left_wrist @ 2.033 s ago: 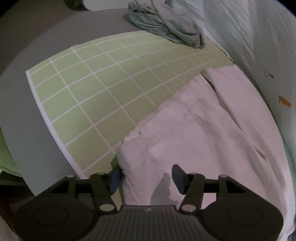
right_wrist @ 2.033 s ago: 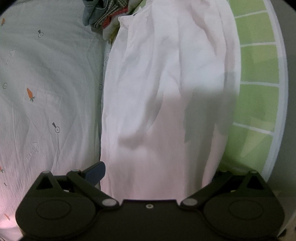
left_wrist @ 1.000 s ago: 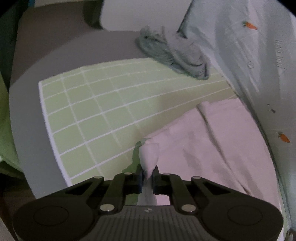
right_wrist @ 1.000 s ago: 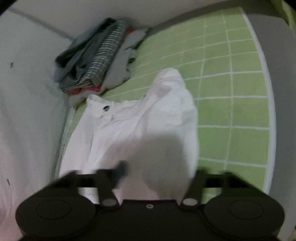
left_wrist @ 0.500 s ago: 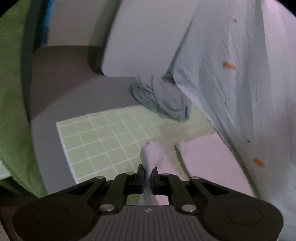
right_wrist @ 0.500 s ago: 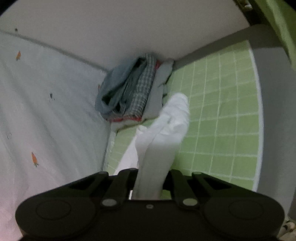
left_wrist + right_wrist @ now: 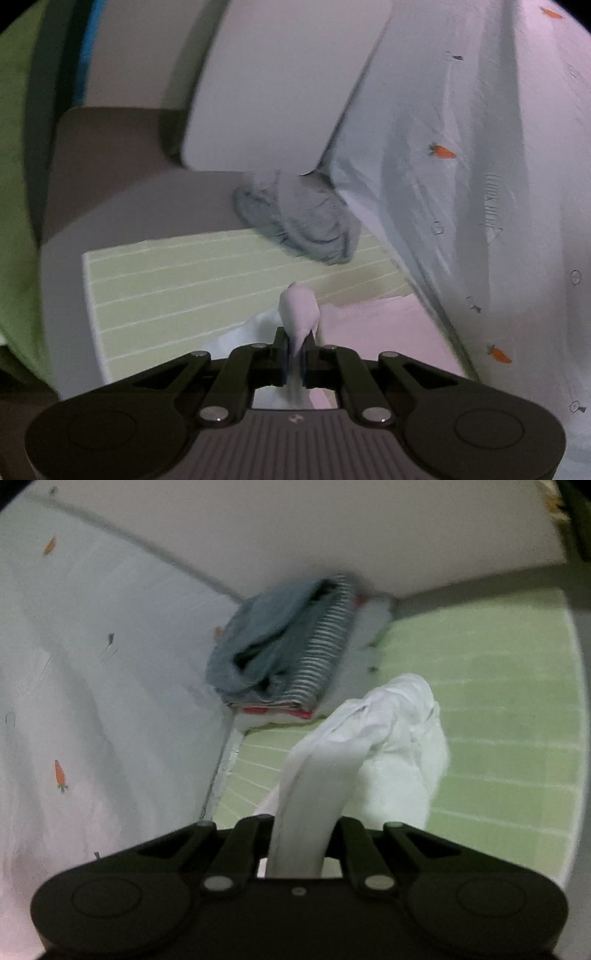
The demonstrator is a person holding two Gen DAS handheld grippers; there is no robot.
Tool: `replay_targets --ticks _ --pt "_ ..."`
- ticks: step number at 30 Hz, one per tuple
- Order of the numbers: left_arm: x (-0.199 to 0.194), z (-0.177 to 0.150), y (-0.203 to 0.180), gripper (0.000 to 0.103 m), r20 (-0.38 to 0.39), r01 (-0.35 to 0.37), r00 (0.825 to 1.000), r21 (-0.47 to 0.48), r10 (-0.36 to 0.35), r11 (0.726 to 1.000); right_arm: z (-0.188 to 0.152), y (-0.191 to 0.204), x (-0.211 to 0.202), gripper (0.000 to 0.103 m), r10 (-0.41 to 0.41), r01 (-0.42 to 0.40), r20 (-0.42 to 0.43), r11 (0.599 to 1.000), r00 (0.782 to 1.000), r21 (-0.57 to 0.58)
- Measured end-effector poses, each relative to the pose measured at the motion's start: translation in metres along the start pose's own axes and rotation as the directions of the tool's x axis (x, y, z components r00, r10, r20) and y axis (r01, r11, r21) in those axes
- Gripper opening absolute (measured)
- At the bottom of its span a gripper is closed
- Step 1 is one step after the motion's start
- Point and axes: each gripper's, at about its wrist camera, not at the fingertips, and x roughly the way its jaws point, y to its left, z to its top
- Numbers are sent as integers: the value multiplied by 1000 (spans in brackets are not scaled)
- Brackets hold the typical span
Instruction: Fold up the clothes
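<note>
A white garment [image 7: 373,328] lies partly on the green gridded mat [image 7: 177,288]. My left gripper [image 7: 294,350] is shut on a pinched corner of the garment, and a small white tuft [image 7: 298,308] sticks up past its pads. In the right wrist view, my right gripper [image 7: 299,843] is shut on a thick bunched fold of the white garment [image 7: 373,746], which hangs over the green mat [image 7: 498,716] and hides the pads. Both grippers hold the cloth above the mat.
A crumpled grey garment [image 7: 299,218] lies at the mat's far edge. A stack of folded clothes [image 7: 284,664], blue, striped and red, sits in the corner. A pale sheet with small carrots [image 7: 498,166] runs beside the mat [image 7: 92,701]. A white pillow [image 7: 280,85] stands behind.
Both grippers rose with the white garment pinched in them, so the mat looks farther below. The right gripper's jaws shut on the bunched fold within the last second.
</note>
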Motion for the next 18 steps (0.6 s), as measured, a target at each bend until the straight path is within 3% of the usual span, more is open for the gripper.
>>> replay_targets --ticks 8,14,15,16,17,18 --pt "86 30 -117 7 12 68 997 127 -71 990 28 72 95 7 27 -29 -41 998 999 -58" --pt "209 31 -216 11 -56 95 995 194 -86 976 31 115 220 8 -55 48 -86 995 995 -86" --pt "232 27 -229 21 -72 105 993 209 -91 972 29 119 243 16 -74 65 -87 993 994 -101" --pt "256 23 -242 31 -88 114 991 223 -96 968 26 123 263 33 -93 82 -89 989 992 -124" --pt "266 17 -243 35 -98 102 992 243 -80 965 23 127 277 61 -115 100 -94 983 989 -155" --pt "272 10 -240 41 -106 84 993 264 -57 961 17 130 285 72 -133 114 -93 976 987 -188"
